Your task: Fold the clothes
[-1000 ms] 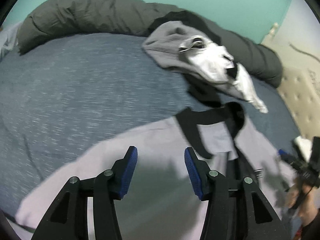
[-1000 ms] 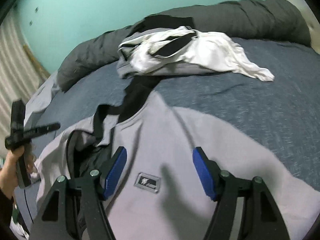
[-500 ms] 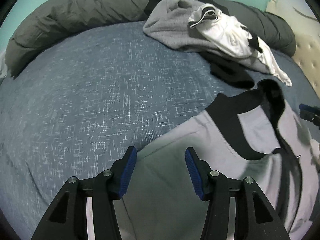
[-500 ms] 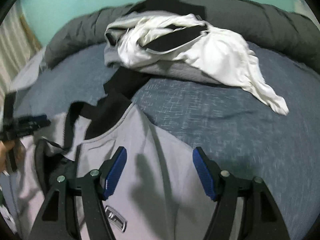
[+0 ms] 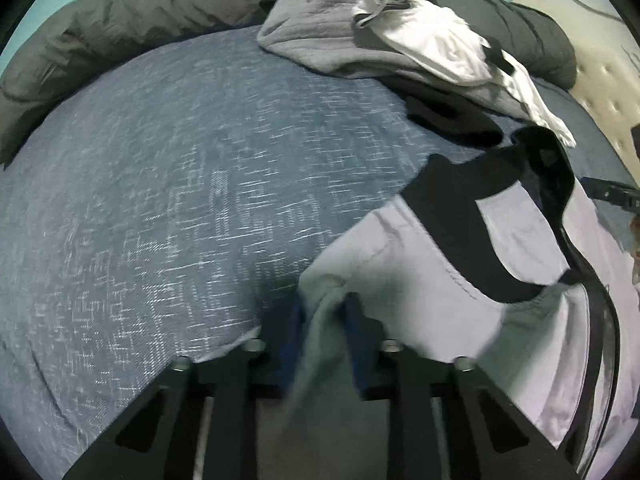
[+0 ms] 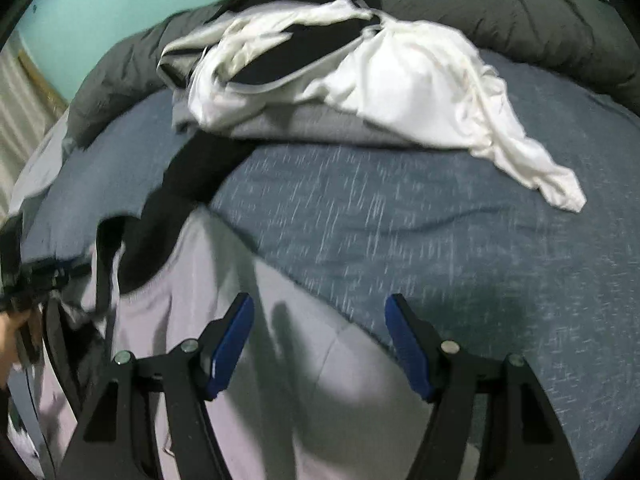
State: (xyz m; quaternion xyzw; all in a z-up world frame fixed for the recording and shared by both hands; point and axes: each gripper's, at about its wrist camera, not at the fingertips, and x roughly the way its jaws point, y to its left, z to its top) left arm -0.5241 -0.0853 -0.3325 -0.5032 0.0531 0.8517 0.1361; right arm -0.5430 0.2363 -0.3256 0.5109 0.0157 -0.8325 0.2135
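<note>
Left wrist view: the pale lilac-grey zip jacket with a black collar [image 5: 460, 308] lies low and right on the blue flecked bed [image 5: 180, 200]. Soft and light, it is best taken by its edges. The left gripper [image 5: 322, 320] is closing, clamped on a bunched edge. The right gripper [image 6: 320, 340] is closing, with fabric between its parted jaws, not pinched. The heap of grey, white and black clothes [image 5: 400, 40] crowds the upper right.

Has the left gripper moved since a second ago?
Yes. The left gripper moved left relative to the clothes pile and is closing on the jacket edge.
</note>
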